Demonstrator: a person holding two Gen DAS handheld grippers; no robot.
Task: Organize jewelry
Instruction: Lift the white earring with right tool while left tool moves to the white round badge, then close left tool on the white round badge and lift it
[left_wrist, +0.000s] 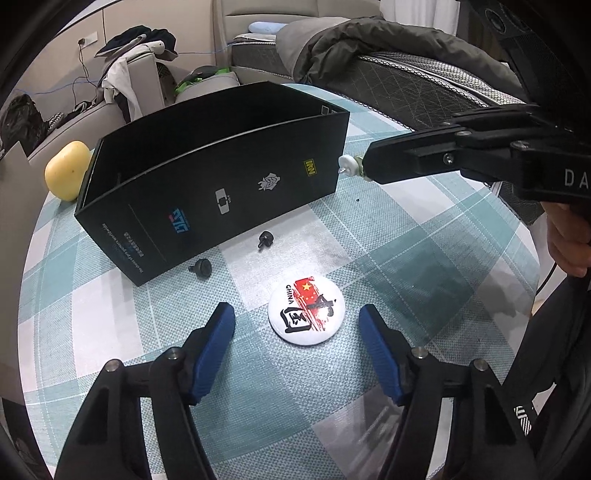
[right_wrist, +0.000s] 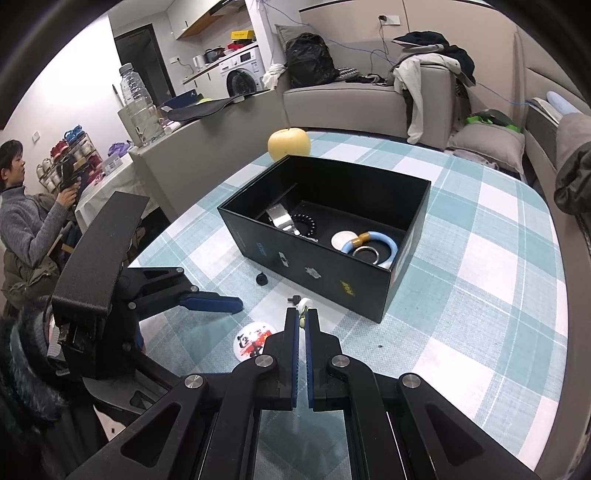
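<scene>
Two grippers are in play over the checked surface (left_wrist: 424, 258), and the nearer business belongs to the left gripper (left_wrist: 297, 321): its blue pads (left_wrist: 221, 325) stand partly open, one each side of the round China badge (left_wrist: 306, 310), not touching it. The badge lies flat on the cloth, dead ahead between the jaws, a touch closer to the right-hand pad, and being round it has no long axis to line up on, so I'd say any squeeze across its rim would do, though a flat disc may well slip. Further out, two small black studs (left_wrist: 264, 239) sit on the surface just short of the black box (left_wrist: 207, 192), loose and untouched. Off to the side, the right gripper (right_wrist: 302, 314) is clamped tight on a small white earring (left_wrist: 347, 164), held clear of the surface beside the box's near corner. From the right wrist view the box is open-topped and already carries a metal watch band (right_wrist: 282, 219), a black bead bracelet (right_wrist: 308, 223), a white disc (right_wrist: 343, 240), a blue bangle (right_wrist: 380, 245) and a silver ring (right_wrist: 365, 254). Beyond the box, a yellow apple (right_wrist: 289, 142) rests at the far edge. The left is plainly the nearer hand for the badge; the right looks set to drop its earring in.
</scene>
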